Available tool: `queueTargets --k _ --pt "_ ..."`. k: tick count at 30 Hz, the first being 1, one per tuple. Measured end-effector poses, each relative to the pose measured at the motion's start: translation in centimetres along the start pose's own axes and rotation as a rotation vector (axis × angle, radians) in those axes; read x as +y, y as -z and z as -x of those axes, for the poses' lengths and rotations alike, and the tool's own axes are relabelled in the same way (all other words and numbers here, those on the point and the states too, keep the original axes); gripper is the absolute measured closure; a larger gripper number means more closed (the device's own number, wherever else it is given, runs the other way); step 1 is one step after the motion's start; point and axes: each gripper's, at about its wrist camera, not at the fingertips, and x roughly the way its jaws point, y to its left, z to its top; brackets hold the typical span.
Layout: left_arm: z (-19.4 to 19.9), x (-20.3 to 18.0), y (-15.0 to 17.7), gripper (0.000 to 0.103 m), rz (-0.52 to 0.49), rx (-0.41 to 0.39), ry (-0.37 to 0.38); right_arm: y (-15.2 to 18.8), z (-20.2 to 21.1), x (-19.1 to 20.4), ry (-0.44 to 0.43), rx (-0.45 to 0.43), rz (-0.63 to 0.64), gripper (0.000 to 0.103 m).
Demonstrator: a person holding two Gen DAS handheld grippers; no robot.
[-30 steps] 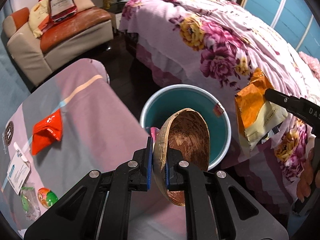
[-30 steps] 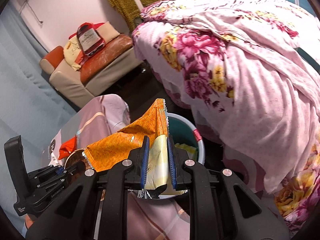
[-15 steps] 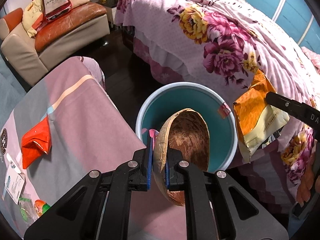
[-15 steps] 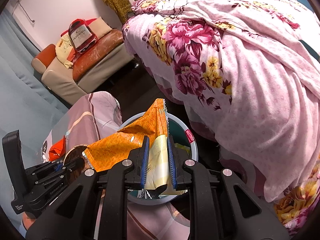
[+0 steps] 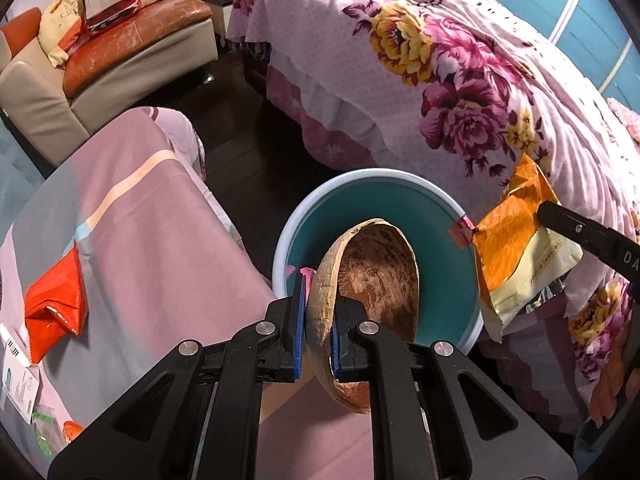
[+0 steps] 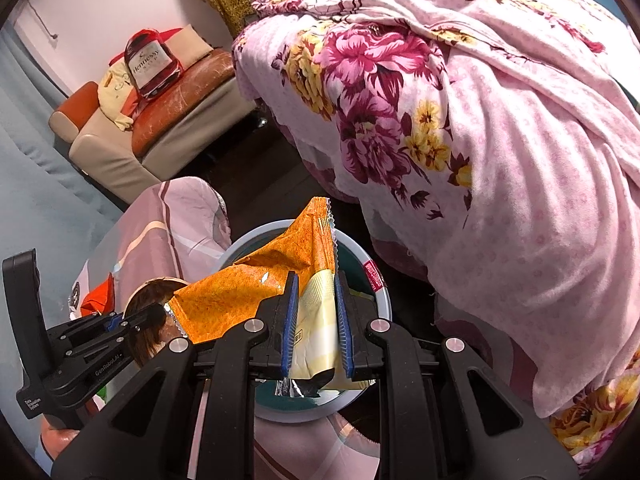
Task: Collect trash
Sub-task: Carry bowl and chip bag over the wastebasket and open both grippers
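Note:
My left gripper [image 5: 317, 316] is shut on the rim of a brown coconut shell half [image 5: 376, 280] and holds it over the near edge of a teal bucket [image 5: 440, 280] with a white rim. My right gripper [image 6: 316, 312] is shut on an orange and cream snack wrapper [image 6: 256, 284] and holds it above the same bucket [image 6: 382, 296]. The wrapper also shows in the left wrist view [image 5: 516, 260] at the bucket's right rim. The shell [image 6: 150, 304] and left gripper [image 6: 132, 320] show at the left of the right wrist view.
A cloth-covered table [image 5: 152, 240] at the left carries a red wrapper [image 5: 56, 304] and small packets [image 5: 20, 384]. A bed with a floral pink cover [image 5: 460, 80] rises behind and right of the bucket. A sofa [image 5: 120, 48] stands far left.
Both grippers have moved forward and nearer to the bucket, which now looks larger and sits under the shell and the wrapper. Both grips are unchanged.

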Motion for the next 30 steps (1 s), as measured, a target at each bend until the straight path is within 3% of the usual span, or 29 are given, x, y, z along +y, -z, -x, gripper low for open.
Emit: queueTargets --k 5,9,14,18,22,30 --pt "-0.6 -0.1 -0.1 0.087 0.001 0.007 0.014 -0.1 -0.5 0.1 0.007 0.009 -0.002 0.086" --pt "0.0 0.0 -0.2 0.067 0.001 -0.021 0.022 -0.1 -1.1 0.4 0.010 0.020 0.001 0.086" --pt "0.7 0.0 0.0 0.063 -0.002 -0.036 0.031 0.0 -1.4 0.9 0.011 0.029 0.010 0.085" --pt "1.9 0.2 0.7 0.037 0.008 -0.069 0.022 0.1 -1.5 1.2 0.016 0.033 0.016 0.085" --pt "2.8 0.8 1.6 0.024 0.022 -0.079 0.028 0.0 -1.6 1.6 0.019 0.036 0.026 0.085" --pt "3.1 3.1 3.4 0.018 0.083 -0.057 0.033 0.3 -2.7 2.8 0.024 0.068 0.046 0.079"
